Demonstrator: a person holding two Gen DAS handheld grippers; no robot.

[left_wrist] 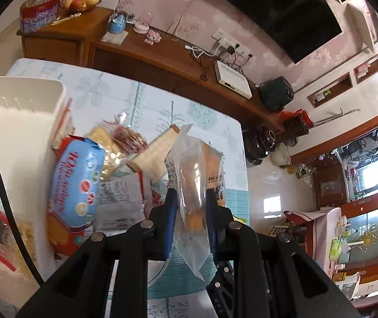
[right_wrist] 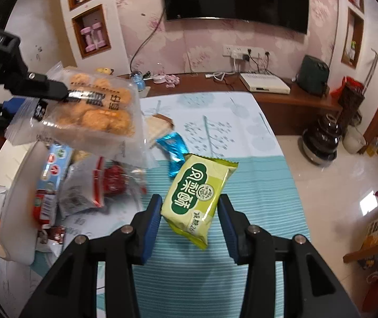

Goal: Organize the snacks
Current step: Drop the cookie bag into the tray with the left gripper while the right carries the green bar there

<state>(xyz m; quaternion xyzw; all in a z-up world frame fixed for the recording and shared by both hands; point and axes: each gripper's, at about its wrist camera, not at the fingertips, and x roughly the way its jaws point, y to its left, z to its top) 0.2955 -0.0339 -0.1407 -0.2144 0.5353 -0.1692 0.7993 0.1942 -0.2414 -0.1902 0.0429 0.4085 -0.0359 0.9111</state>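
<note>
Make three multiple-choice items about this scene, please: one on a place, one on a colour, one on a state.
1. Where is the white storage bin?
A. on the table's left side, by the snack pile
B. on the TV cabinet
C. on the floor

2. What colour is the snack pack in the right gripper?
A. red
B. yellow-green
C. black

3. What state is the left gripper in?
A. open and empty
B. shut on a clear bag of golden pastries
C. shut on a blue packet

Answers: 1 A, the bin stands at the table's left edge beside the packets; 2 B, its wrapper is yellow-green with a dark green label; 3 B, both pads press on the clear bag.
</note>
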